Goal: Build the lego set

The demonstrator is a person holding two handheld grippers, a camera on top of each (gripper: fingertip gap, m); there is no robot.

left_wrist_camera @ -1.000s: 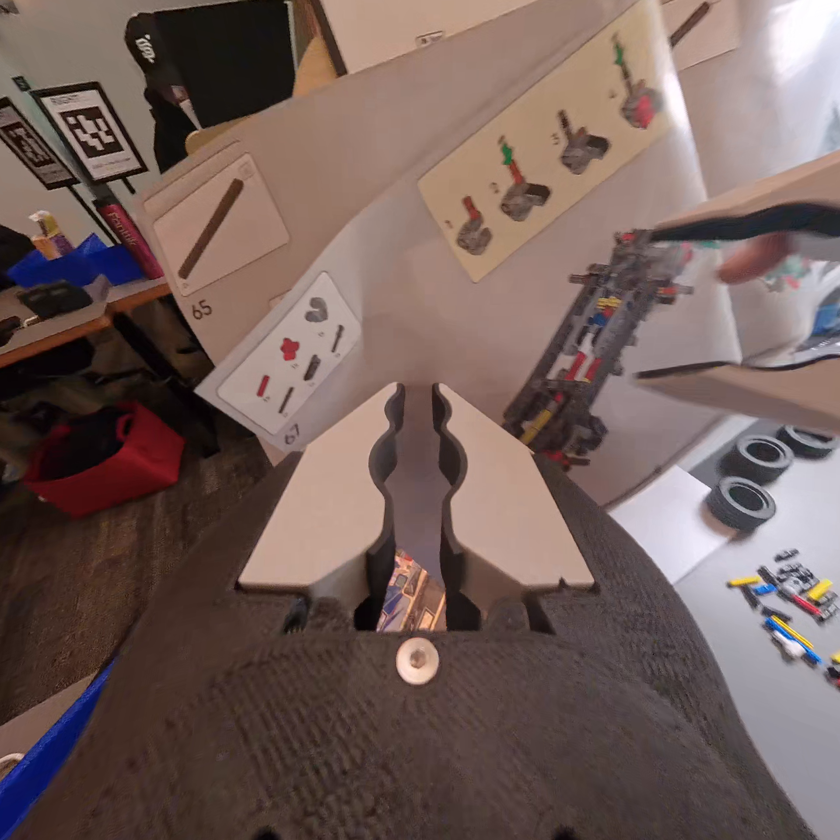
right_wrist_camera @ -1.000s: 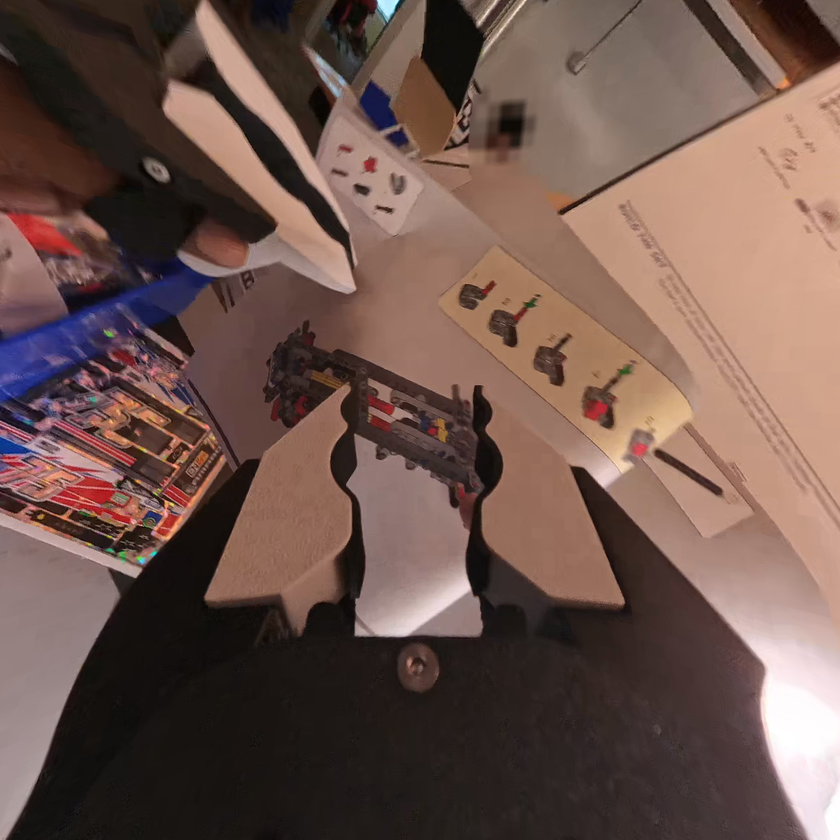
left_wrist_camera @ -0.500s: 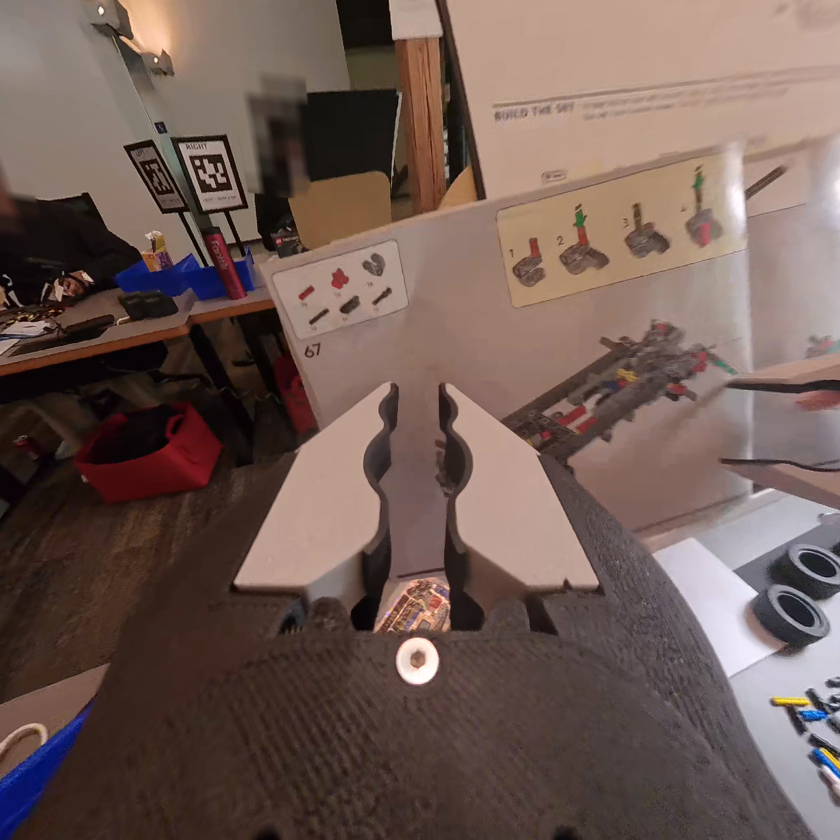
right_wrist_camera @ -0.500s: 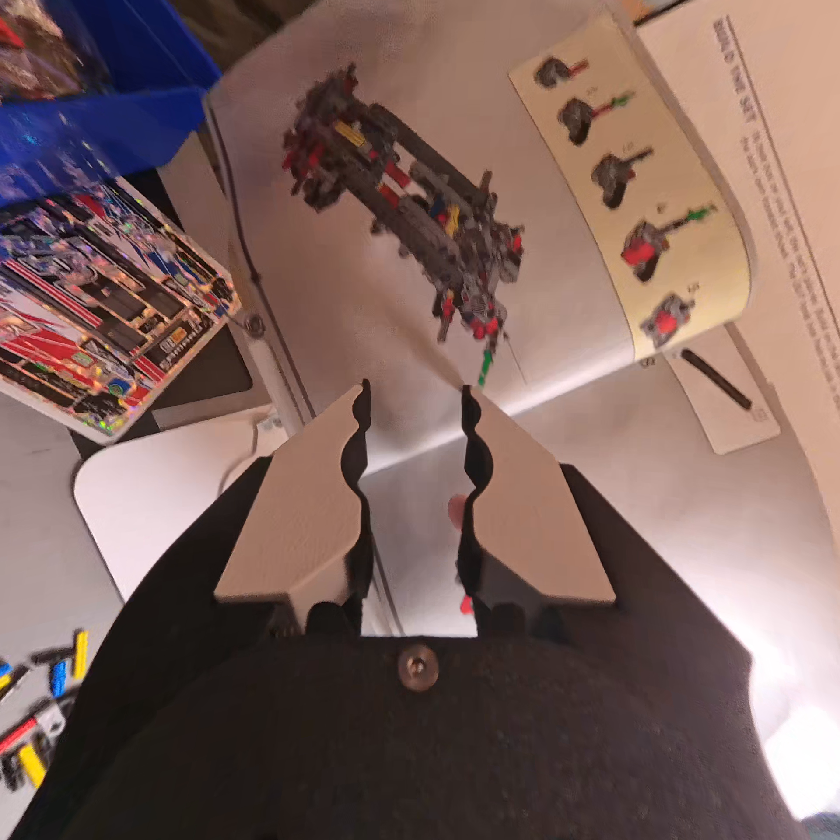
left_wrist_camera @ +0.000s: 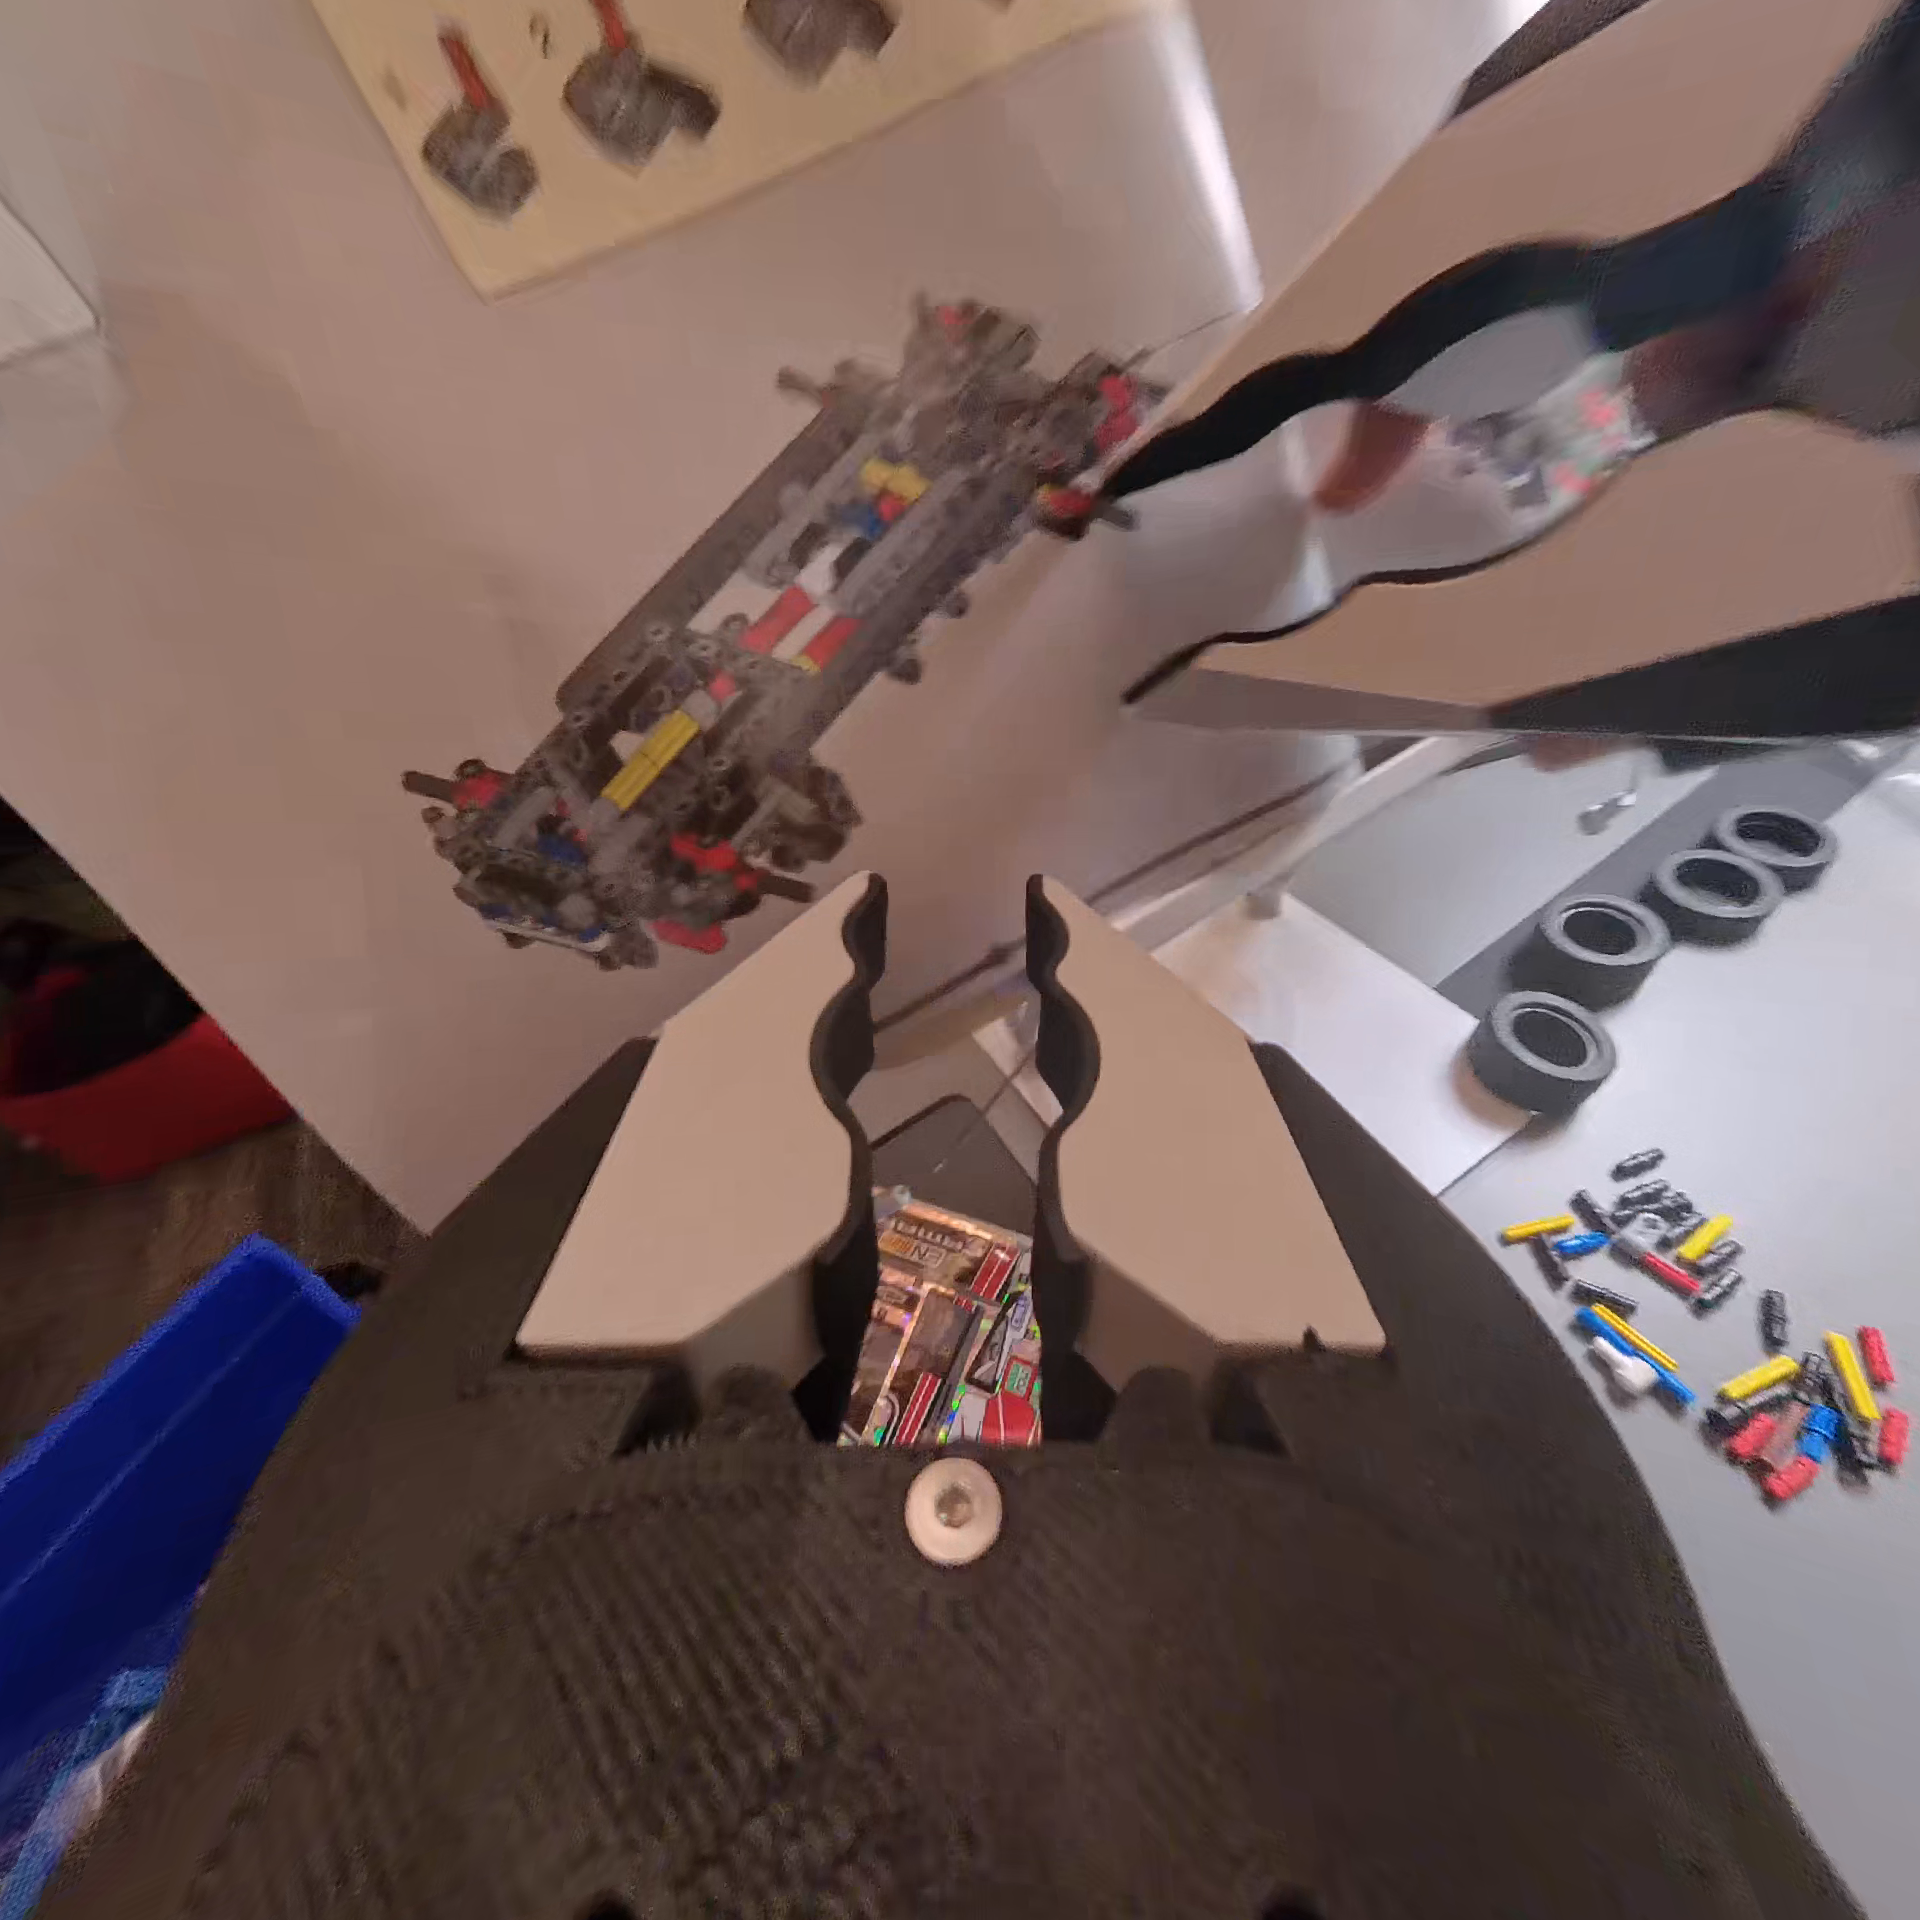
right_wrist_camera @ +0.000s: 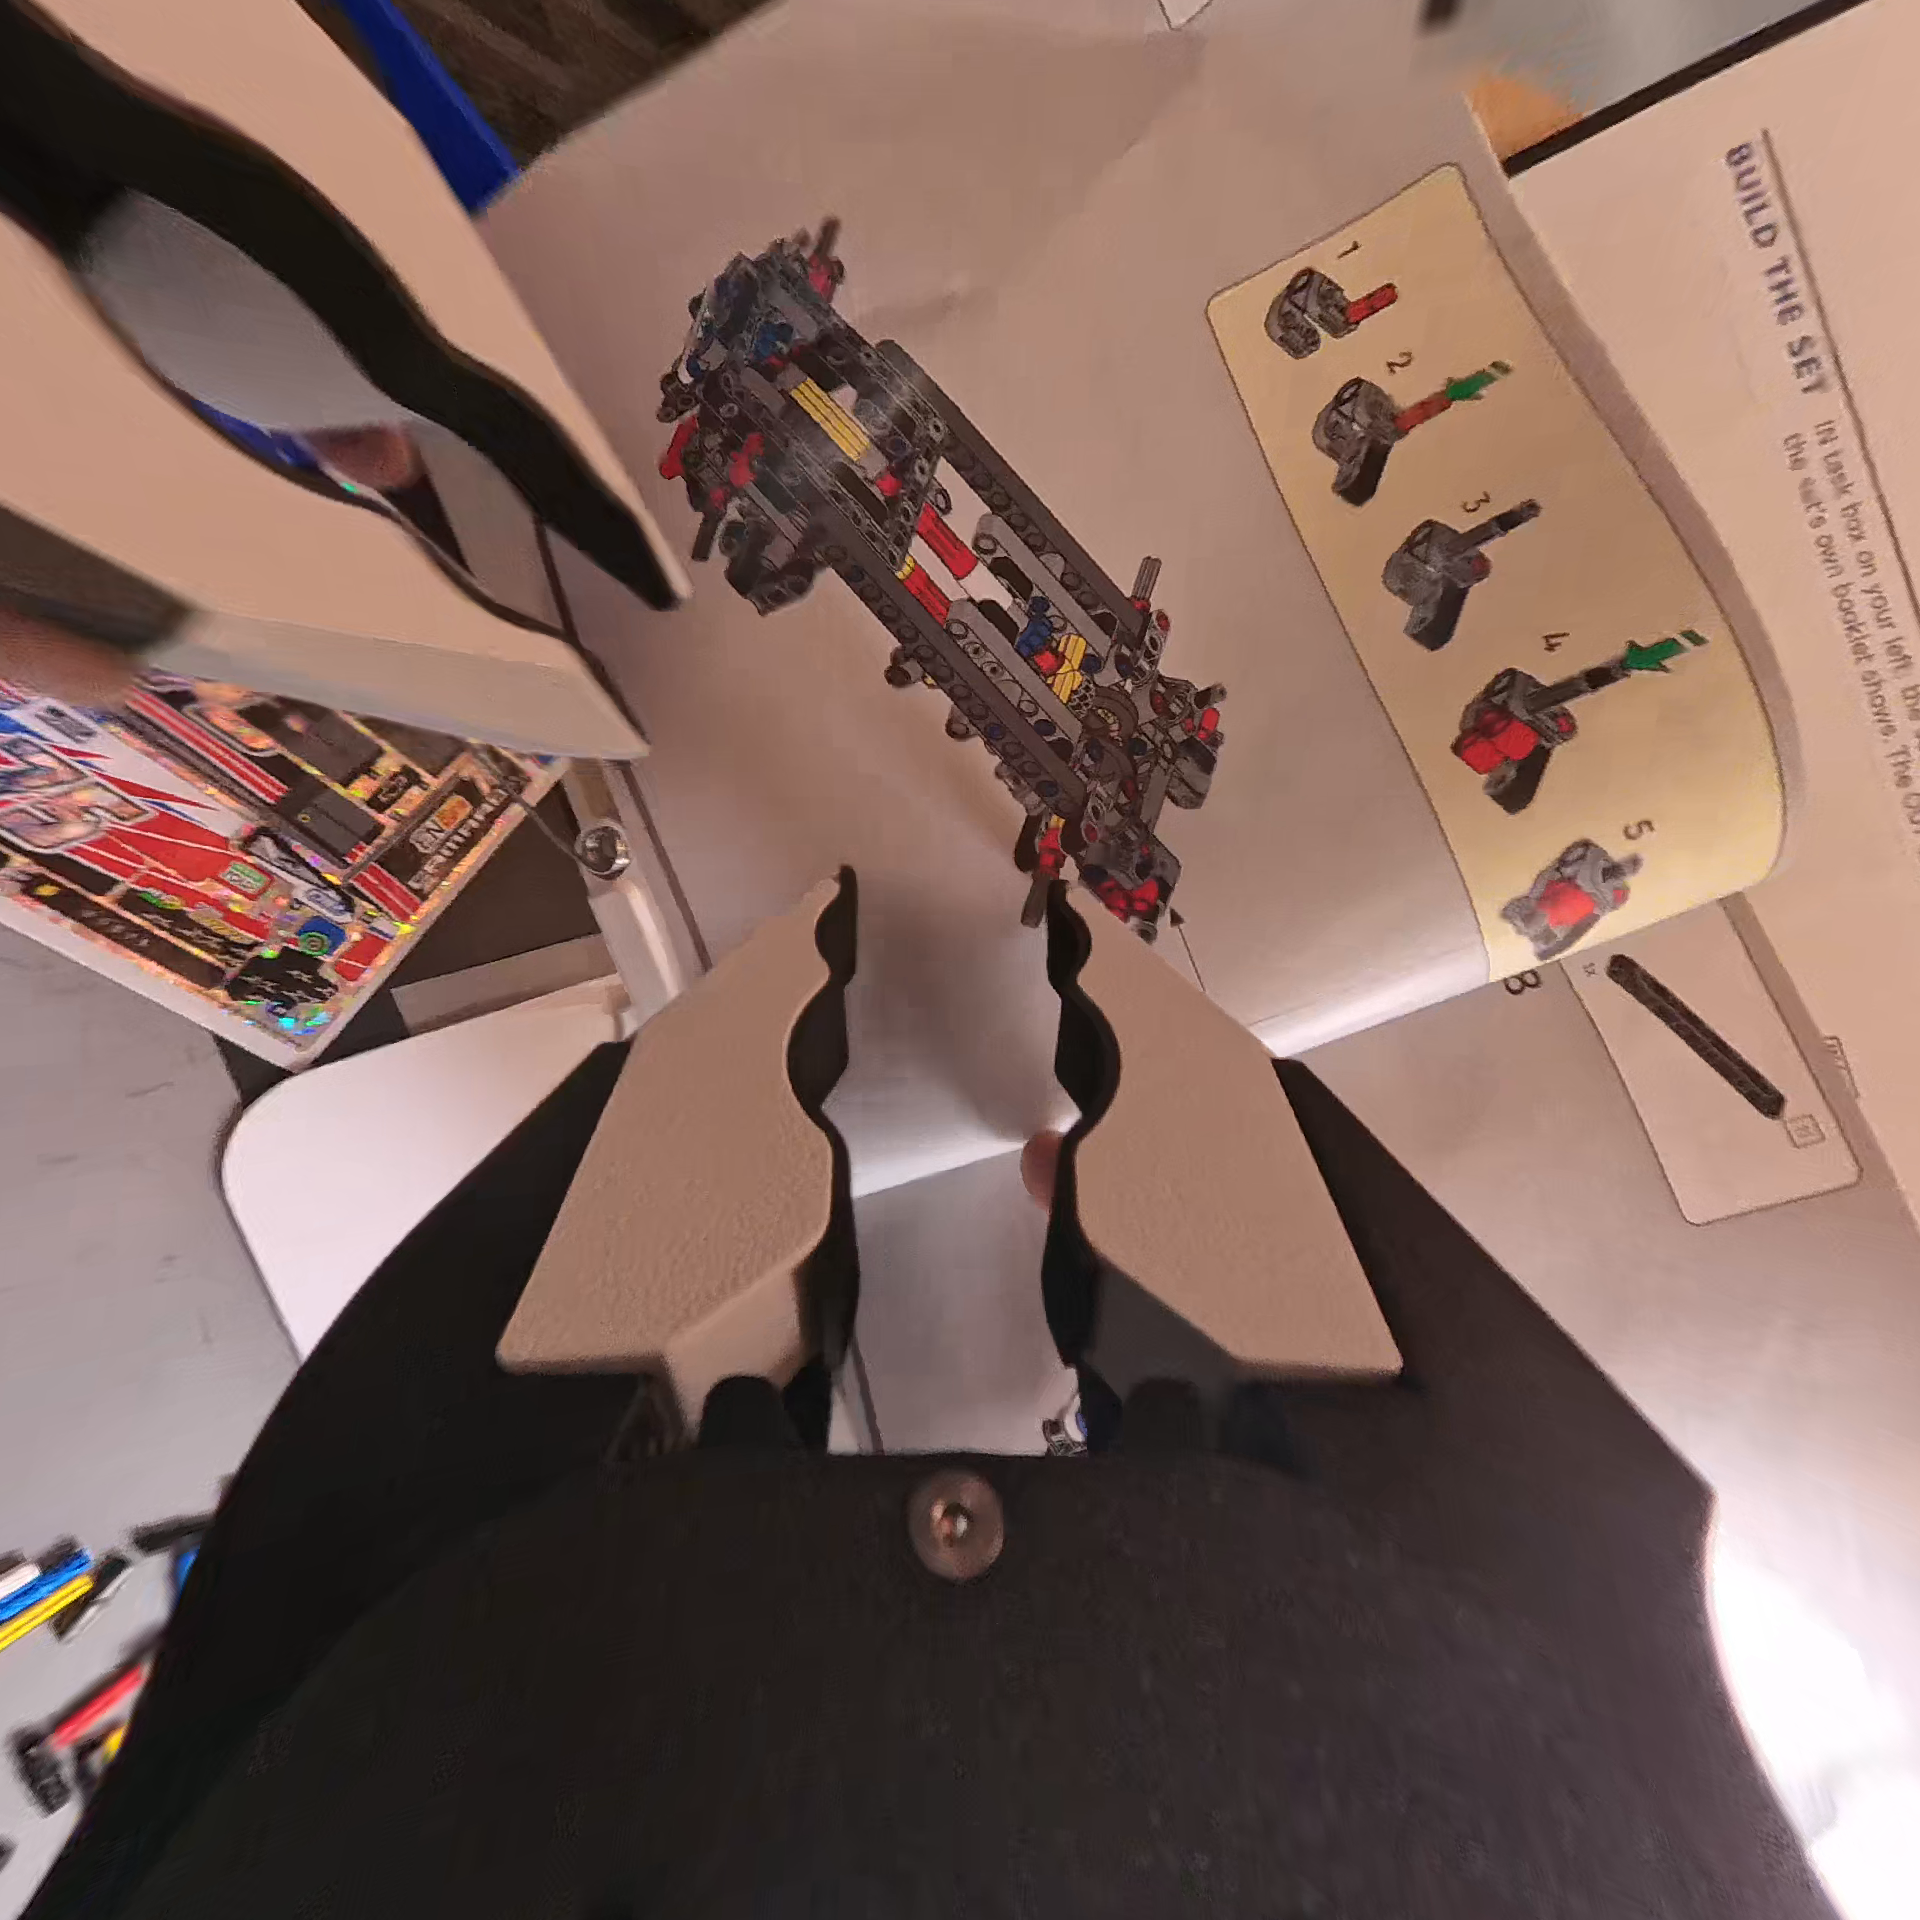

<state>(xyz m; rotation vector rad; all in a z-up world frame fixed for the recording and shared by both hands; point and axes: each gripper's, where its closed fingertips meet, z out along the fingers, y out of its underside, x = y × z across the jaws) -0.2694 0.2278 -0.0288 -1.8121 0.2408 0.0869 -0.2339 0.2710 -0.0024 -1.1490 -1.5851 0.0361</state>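
Observation:
An open instruction booklet page (left_wrist_camera: 312, 520) stands curved in front of both grippers, with a printed picture of a grey chassis (left_wrist_camera: 727, 675) and a yellow step strip (right_wrist_camera: 1507, 582). My left gripper (left_wrist_camera: 956, 904) is open with nothing between its fingers, low in front of the page. My right gripper (right_wrist_camera: 951, 904) is open, pointing at the page just below the printed chassis (right_wrist_camera: 935, 582). The page's lower curl runs across its gap; I cannot tell if it touches. Each gripper shows in the other's view, the right (left_wrist_camera: 1122, 592) and the left (right_wrist_camera: 649, 670).
Several black tyres (left_wrist_camera: 1538, 1049) and a scatter of small coloured pieces (left_wrist_camera: 1766, 1392) lie on the grey table at the right. A shiny sticker sheet (right_wrist_camera: 239, 831) lies under the left gripper. A blue bin (left_wrist_camera: 135, 1455) is at the left edge, with a red bag (left_wrist_camera: 104, 1081) on the floor beyond.
Both views have swung down onto the page, and the printed chassis now looks larger and nearer. My left gripper's fingers have spread wider. The right gripper has come closer to the left.

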